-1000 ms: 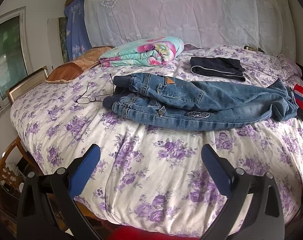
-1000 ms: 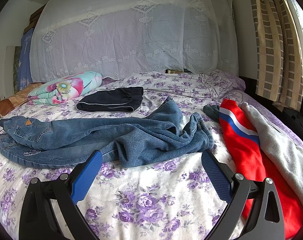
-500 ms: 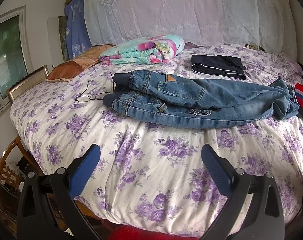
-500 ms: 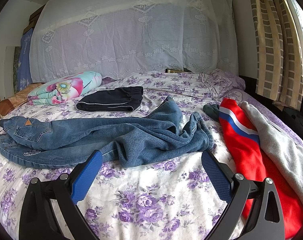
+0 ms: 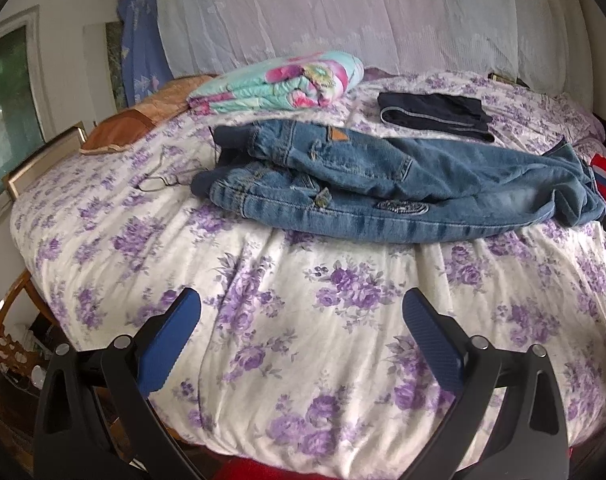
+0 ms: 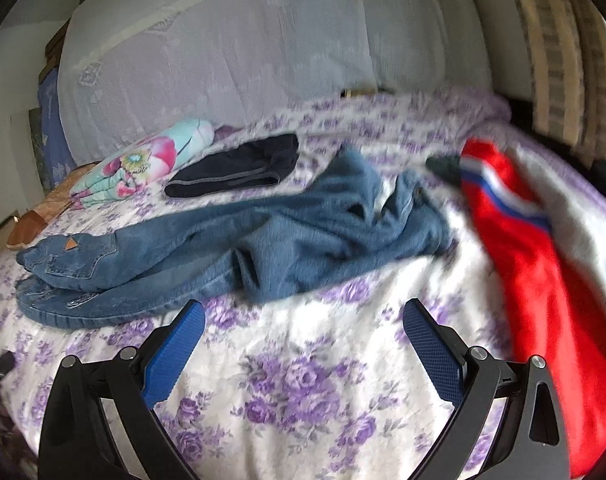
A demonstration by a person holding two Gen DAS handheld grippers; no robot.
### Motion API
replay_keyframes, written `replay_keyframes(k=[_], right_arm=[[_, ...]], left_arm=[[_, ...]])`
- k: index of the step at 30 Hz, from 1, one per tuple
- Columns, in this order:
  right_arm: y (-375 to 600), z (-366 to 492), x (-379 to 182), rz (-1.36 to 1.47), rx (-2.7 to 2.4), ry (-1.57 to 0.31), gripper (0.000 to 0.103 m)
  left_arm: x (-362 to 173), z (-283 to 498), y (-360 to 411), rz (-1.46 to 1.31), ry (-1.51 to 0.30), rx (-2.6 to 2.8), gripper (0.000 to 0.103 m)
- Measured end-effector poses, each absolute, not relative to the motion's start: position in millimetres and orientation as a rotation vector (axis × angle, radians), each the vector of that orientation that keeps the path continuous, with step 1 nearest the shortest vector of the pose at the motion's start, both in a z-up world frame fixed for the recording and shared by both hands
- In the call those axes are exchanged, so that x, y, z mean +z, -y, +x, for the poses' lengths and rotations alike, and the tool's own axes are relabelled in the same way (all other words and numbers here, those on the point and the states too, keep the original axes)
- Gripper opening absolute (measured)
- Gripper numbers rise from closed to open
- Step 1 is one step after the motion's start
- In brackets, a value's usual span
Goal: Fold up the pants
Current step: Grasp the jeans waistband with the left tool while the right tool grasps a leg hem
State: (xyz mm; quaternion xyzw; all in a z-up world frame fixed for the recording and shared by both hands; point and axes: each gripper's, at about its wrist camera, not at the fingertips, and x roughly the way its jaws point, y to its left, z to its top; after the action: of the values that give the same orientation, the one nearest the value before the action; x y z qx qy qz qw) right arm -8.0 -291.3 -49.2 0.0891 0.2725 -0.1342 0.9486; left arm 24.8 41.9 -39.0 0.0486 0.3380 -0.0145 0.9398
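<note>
Jeans [image 5: 387, 184] crumpled, unfolded, legs bunched, on bedspread [image 5: 303, 320].

A bed [image 5: 303, 320] with a white cover printed in purple flowers fills the room. A pale lace cloth [image 5: 363, 16] hangs at its far side. A window [image 5: 7, 92] is at left, checked curtains [image 6: 555, 52] at right.
</note>
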Motion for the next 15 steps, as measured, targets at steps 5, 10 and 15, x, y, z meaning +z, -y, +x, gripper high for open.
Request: replay_keyframes(k=[5, 10, 15], right_arm=[[305.1, -12.5, -55.7, 0.319, -0.165, -0.573, 0.100], [336.4, -10.6, -76.1, 0.593, -0.090, -0.667, 0.100], [346.2, 15.1, -75.8, 0.668, -0.101, -0.718, 0.100]], left_arm=[[-44.9, 59.4, -51.1, 0.017, -0.779, -0.110, 0.098], [-61.4, 110.6, -58.5, -0.141, -0.909, -0.189, 0.098], [-69.4, 145.0, -62.1, -0.264, -0.948, -0.219, 0.098]])
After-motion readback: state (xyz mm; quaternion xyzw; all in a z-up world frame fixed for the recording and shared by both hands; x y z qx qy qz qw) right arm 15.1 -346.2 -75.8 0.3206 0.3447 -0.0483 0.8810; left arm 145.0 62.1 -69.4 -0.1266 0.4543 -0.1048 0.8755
